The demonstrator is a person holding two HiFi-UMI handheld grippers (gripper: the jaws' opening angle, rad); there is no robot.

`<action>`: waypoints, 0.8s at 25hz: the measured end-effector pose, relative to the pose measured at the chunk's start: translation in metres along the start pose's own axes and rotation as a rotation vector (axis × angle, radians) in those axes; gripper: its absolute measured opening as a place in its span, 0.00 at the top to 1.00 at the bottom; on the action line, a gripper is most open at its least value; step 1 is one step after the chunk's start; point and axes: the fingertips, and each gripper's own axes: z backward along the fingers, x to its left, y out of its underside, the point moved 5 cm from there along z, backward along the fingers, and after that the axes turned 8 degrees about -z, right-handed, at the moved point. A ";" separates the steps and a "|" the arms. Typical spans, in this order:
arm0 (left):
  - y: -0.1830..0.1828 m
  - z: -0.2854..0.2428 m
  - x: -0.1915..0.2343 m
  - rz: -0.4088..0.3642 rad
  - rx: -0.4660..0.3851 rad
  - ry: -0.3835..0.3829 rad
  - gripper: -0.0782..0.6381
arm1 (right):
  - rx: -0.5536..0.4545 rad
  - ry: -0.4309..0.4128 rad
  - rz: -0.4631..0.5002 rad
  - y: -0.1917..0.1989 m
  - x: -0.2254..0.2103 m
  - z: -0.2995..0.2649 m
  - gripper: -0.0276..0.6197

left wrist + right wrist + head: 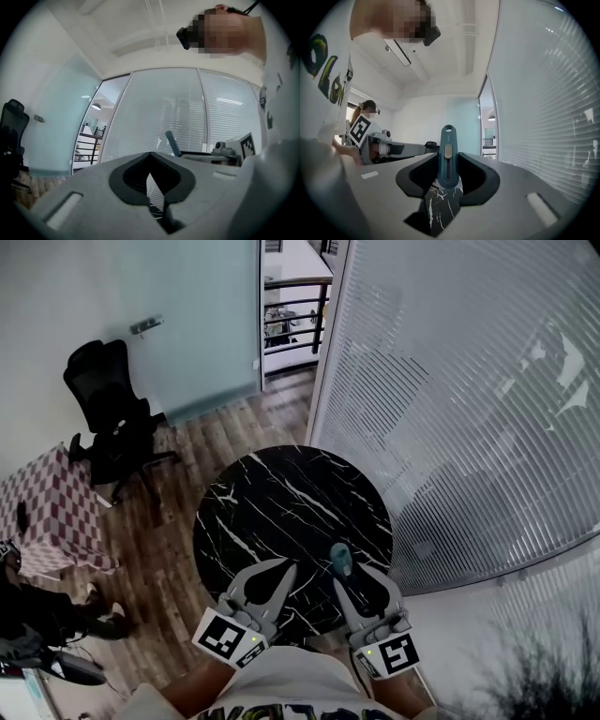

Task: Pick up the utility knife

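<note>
The teal utility knife (340,559) stands upright between the jaws of my right gripper (356,576), which is shut on its lower end and held level above the near edge of the round black marble table (281,502). In the right gripper view the knife (447,157), with its tan slider facing me, rises from the right gripper (449,164), and marble shows below. My left gripper (284,565) hovers beside it on the left, jaws together and nothing in them. In the left gripper view its tips (151,157) meet, and the knife (172,143) shows to the right.
A black office chair (108,409) and a checkered tabletop (52,512) stand at the left on the wooden floor. A glass wall with blinds (469,409) runs along the right. A doorway with a railing (291,315) lies beyond. Another person (365,110) shows far off.
</note>
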 end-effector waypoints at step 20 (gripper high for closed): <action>0.000 0.005 -0.006 -0.009 0.016 0.026 0.88 | -0.023 -0.003 -0.032 -0.005 0.008 0.006 0.75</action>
